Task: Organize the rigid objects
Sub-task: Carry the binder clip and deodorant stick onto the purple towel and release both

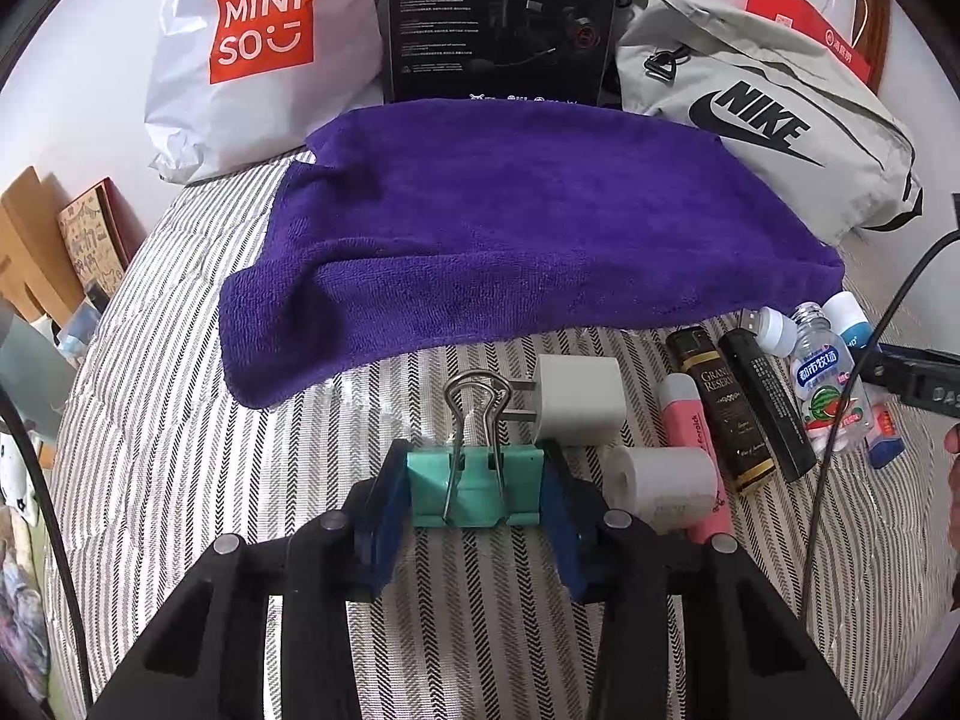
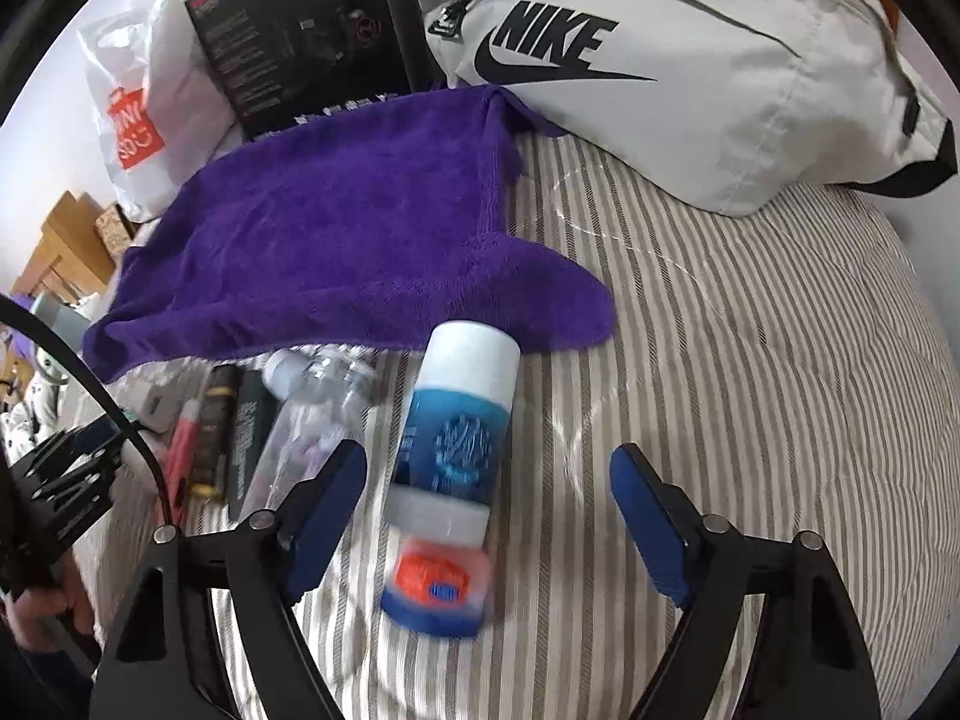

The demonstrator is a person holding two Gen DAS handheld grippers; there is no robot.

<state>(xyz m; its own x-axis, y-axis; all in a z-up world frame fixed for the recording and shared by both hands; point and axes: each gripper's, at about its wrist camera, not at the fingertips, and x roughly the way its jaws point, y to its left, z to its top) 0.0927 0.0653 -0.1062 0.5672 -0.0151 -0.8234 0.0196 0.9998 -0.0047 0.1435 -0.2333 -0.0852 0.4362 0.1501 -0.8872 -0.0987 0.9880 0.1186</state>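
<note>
My left gripper (image 1: pixel 477 489) is shut on a teal binder clip (image 1: pixel 474 486), held just above the striped bedsheet (image 1: pixel 180 450). Beyond it lie a white charger plug (image 1: pixel 579 399), a white paper roll (image 1: pixel 663 489), a pink eraser (image 1: pixel 690 420), two dark lighters (image 1: pixel 723 408), a clear candy bottle (image 1: pixel 831 387) and a blue-and-white bottle (image 1: pixel 849 318), lined up to the right. My right gripper (image 2: pixel 489 516) is open, its fingers either side of the blue-and-white bottle (image 2: pixel 459 426) and a small blue-and-orange tin (image 2: pixel 438 585) lying on the sheet. The left gripper shows in the right wrist view (image 2: pixel 72 468).
A purple towel (image 1: pixel 510 228) is spread across the bed behind the row. A Miniso bag (image 1: pixel 252 54), a black box (image 1: pixel 501 18) and a grey Nike bag (image 1: pixel 768 120) stand along the wall. A black cable (image 1: pixel 852 396) hangs at the right. The striped sheet (image 2: pixel 750 360) extends to the right.
</note>
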